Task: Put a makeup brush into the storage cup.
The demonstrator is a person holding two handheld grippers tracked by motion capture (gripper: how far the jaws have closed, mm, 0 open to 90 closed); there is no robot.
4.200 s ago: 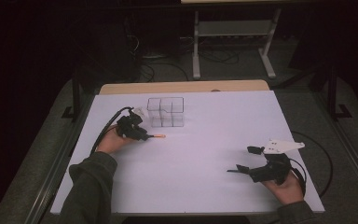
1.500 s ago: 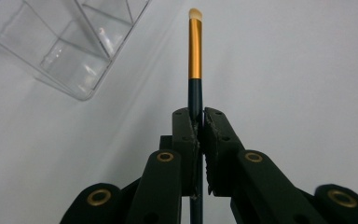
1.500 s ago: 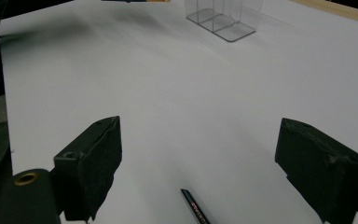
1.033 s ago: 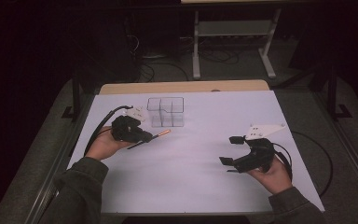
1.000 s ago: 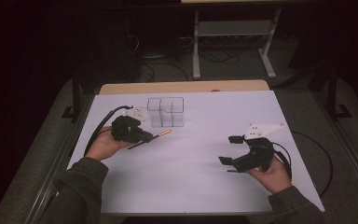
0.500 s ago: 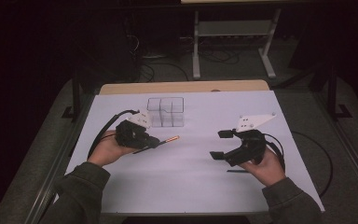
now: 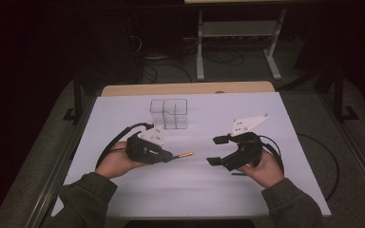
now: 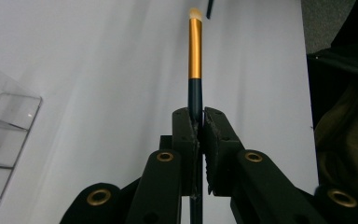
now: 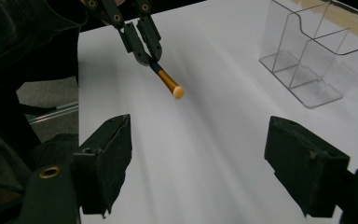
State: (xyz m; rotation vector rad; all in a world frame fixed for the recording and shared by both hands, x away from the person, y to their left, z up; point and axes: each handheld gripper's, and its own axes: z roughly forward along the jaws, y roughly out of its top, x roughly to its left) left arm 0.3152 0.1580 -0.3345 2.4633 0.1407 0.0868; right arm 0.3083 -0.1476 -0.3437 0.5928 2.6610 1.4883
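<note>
No readable writing or logos anywhere that I can spot. The left gripper has its fingers pinching a brush by the dark handle; the gold ferrule and pale tip stick out past the fingers, up off the white desk. The left gripper view shows the matte black handle and shiny gold band close up; the high view just gives a thin orange sliver. The right gripper has chunky black fingers spread with nothing between them, having just been closing a bit; the brush tip is ahead of them. A clear plastic organizer, boxy with compartments, sits beyond the left fingers.
</note>
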